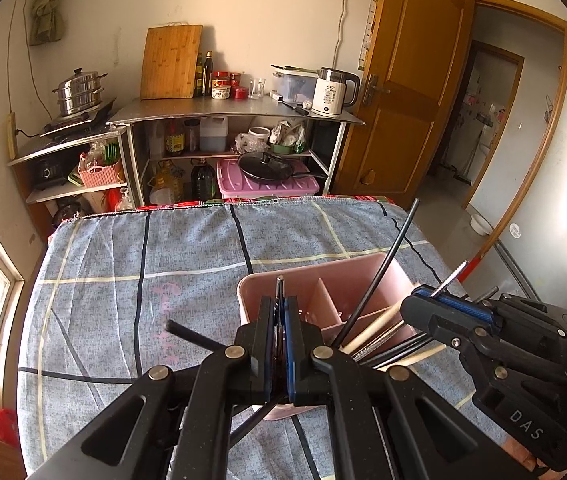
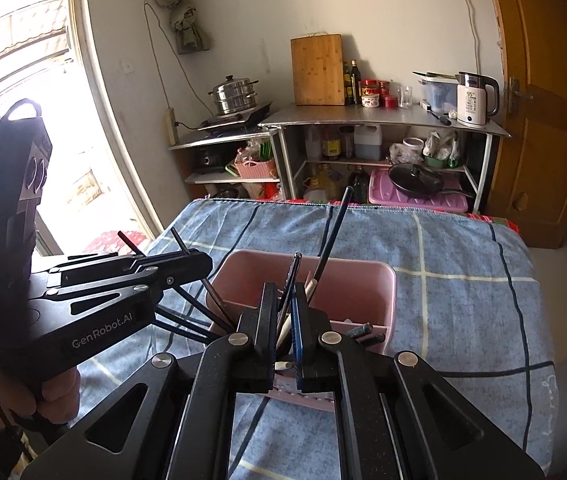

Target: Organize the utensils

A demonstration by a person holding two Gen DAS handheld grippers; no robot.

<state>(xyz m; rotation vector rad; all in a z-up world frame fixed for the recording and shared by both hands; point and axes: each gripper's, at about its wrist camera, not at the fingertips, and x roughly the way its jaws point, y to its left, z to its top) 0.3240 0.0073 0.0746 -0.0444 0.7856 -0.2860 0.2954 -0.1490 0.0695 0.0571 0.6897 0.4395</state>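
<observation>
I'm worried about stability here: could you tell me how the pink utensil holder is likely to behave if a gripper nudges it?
The pink utensil holder looks like thin plastic, so probably light. It stands on a soft cloth, so it may tip rather than slide. Long chopsticks lean out past its rim, which likely adds to that.

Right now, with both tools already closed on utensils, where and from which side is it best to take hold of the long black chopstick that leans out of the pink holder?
Grip the long black chopstick on its bare upper shaft, above the pink holder. Come from above, fingers across the shaft. It leans up and out, free up there, while its lower end sits crowded among other utensils.
</observation>
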